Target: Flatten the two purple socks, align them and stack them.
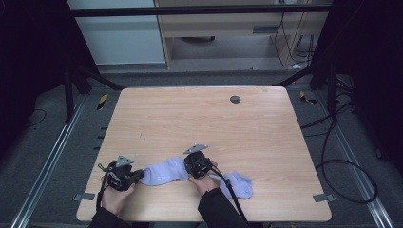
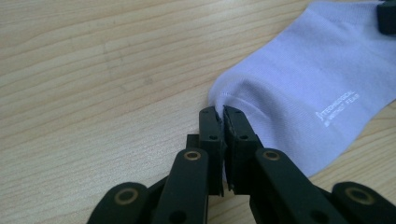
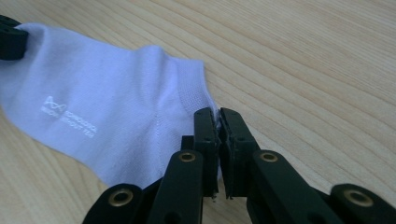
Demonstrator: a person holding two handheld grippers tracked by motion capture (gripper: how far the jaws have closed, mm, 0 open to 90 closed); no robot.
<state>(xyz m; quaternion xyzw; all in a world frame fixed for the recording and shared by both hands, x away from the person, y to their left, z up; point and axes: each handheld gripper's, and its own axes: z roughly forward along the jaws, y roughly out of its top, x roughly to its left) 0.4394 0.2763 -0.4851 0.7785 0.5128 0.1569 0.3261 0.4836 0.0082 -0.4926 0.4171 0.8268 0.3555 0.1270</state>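
Pale lilac sock (image 1: 164, 172) with small white lettering, light wood-grain table (image 1: 199, 118), black tools

Pale lilac sock (image 1: 164, 172) flat near table's front edge.

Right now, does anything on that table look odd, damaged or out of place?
Nothing stands out. A pale sock lies flat and undamaged on the table; the left gripper and right gripper each pinch one of its edges.
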